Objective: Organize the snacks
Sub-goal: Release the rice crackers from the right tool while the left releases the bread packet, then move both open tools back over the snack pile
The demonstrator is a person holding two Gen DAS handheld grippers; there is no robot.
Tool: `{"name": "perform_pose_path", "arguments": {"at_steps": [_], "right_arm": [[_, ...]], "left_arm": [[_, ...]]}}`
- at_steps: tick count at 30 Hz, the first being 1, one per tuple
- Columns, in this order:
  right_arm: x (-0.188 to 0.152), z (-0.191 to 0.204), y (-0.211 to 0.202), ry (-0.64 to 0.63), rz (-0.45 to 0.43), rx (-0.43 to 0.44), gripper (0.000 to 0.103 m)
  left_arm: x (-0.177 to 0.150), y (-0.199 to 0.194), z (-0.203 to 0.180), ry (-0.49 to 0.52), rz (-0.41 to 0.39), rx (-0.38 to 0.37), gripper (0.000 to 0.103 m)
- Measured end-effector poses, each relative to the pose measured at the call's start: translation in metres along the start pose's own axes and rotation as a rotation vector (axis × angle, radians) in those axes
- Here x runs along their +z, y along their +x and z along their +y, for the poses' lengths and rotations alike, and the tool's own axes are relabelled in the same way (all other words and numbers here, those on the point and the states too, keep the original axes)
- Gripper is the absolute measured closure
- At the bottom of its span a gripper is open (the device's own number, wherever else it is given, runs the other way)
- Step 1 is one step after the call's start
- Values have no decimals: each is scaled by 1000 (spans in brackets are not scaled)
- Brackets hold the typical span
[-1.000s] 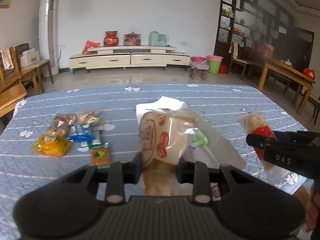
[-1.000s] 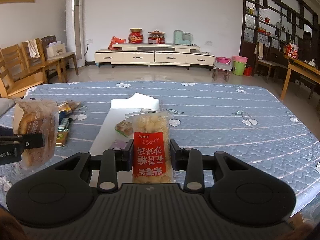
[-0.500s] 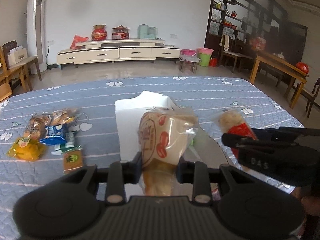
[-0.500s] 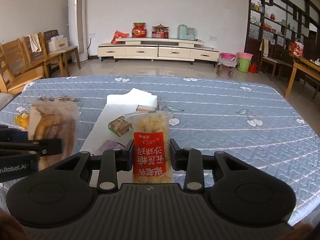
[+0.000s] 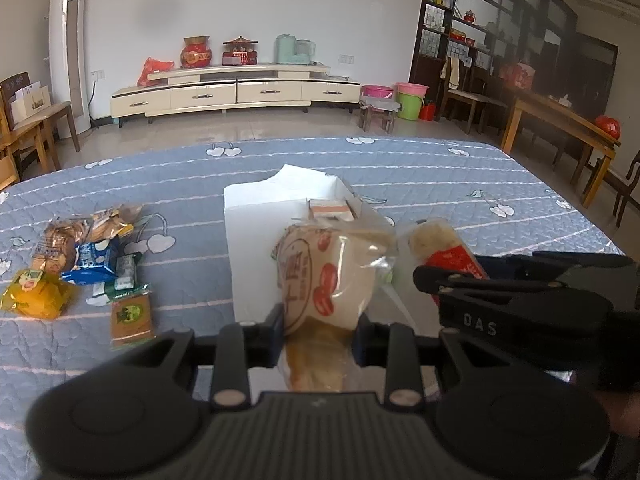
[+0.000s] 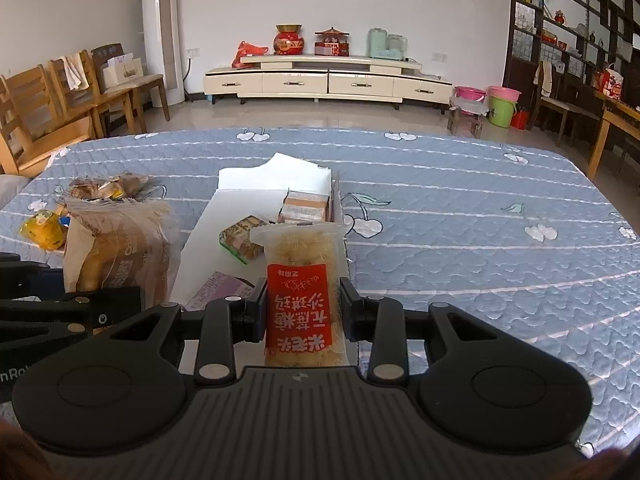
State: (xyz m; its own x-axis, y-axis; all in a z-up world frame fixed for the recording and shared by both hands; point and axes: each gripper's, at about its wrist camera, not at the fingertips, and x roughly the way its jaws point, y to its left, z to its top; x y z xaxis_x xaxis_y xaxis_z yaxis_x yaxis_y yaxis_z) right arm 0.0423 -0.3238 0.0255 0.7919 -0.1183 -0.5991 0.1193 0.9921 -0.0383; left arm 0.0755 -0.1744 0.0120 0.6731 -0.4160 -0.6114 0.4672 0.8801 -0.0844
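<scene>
Left gripper [image 5: 318,330] clenched on a bread bag [image 5: 320,276], right gripper [image 6: 303,310] on a noodle packet [image 6: 299,300], both above the white box [image 6: 256,196], probably for dropping in.

Bkgd items, non-task:
- TV cabinet [image 6: 328,80], cream, low, w/ drawers, at far wall; red vase [image 6: 289,40] + mint appliance [image 6: 386,43] on top.
- Floor-standing AC [image 6: 164,32], white, left of cabinet.
- Wooden chairs [image 6: 48,100], left side.
- Pink basins [image 5: 394,90] + green bucket [image 5: 410,106], rt of cabinet.
- Dark shelving unit [image 5: 472,20], rt wall.
</scene>
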Motion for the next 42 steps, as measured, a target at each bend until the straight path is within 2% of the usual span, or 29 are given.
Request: {"name": "perform_pose_path", "arguments": {"at_steps": [4, 6, 7, 14, 16, 18, 19, 25, 33, 42], "right_arm": [[0, -2, 5, -7, -10, 4, 58], [-1, -5, 1, 1, -31, 9, 35], [-1, -6, -2, 4, -44, 6, 20], [-1, -25, -26, 55, -113, -66, 19], [-2, -31, -32, 72, -126, -80, 19], [-3, -35, -37, 78, -134, -95, 19], [-3, -37, -39, 78, -135, -101, 19], [-3, -29, -50, 62, -150, -110, 16], [2, -6, -63, 22, -169, -79, 10], [4, 31, -70, -31, -163, -15, 8]], "left_arm": [[2, 5, -1, 0, 5, -3, 72], [2, 7, -2, 3, 7, -7, 72], [2, 8, -2, 7, 8, -9, 72], [4, 20, -11, 48, 37, -47, 72], [5, 20, -16, 61, 28, -73, 59], [5, 16, -18, 62, 3, -79, 23], [5, 12, -19, 68, -9, -80, 20], [10, -10, -9, 42, -49, -49, 20], [9, -42, 22, -6, -75, 87, 18], [-2, -73, 59, -68, -88, 177, 16]]}}
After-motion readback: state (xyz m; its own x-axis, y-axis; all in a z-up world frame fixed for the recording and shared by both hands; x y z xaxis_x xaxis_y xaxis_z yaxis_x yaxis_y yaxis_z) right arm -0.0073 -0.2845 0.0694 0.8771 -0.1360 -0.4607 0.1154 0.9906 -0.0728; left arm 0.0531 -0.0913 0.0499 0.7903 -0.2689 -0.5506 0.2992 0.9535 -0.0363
